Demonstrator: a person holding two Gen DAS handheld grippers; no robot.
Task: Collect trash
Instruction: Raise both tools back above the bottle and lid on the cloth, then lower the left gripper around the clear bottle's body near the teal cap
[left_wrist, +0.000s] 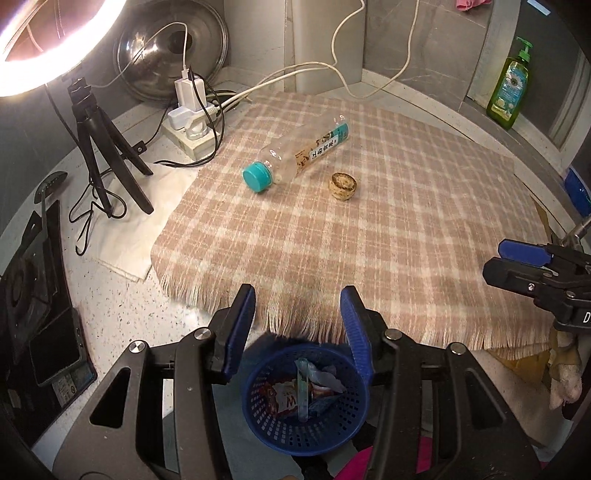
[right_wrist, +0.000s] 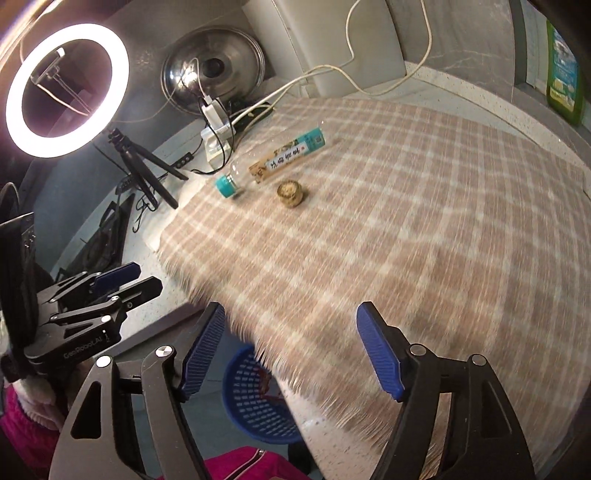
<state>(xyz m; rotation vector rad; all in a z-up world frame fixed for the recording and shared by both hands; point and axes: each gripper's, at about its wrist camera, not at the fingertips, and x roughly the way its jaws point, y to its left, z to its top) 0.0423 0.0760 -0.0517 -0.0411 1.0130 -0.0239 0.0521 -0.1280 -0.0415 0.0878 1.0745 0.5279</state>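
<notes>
1. The bottle (left_wrist: 295, 153) lies on its side on the cloth (left_wrist: 388, 229), well ahead of my left gripper (left_wrist: 297, 321), teal cap (left_wrist: 256, 178) towards me and to the left.
2. A small round brown lump (left_wrist: 343, 185) sits just right of the bottle, apart from it; I cannot tell what it is.
3. The basket (left_wrist: 258, 417) is directly below my left gripper, under the cloth's fringe, with wrappers (left_wrist: 291, 397) inside.
4. My left gripper is spread, nothing between its blue pads (left_wrist: 240, 325).
5. My right gripper (right_wrist: 291, 347) is spread wider, also empty; the basket (right_wrist: 243, 398) shows below and between its fingers, half hidden by the fringe.
6. Each gripper sees the other: the right one (left_wrist: 517, 262) at my left view's right edge, the left one (right_wrist: 122, 284) at my right view's left edge.
7. Far ahead to the left stand a ring light (right_wrist: 66, 88) on a tripod (left_wrist: 103, 147), a power strip (left_wrist: 192, 129) with chargers, and a metal lid (left_wrist: 170, 48) leaning in the corner.
8. Far ahead to the right is a green soap bottle (left_wrist: 509, 85).
9. A pink sleeve (right_wrist: 22, 417) shows at the lower left of my right view.
</notes>
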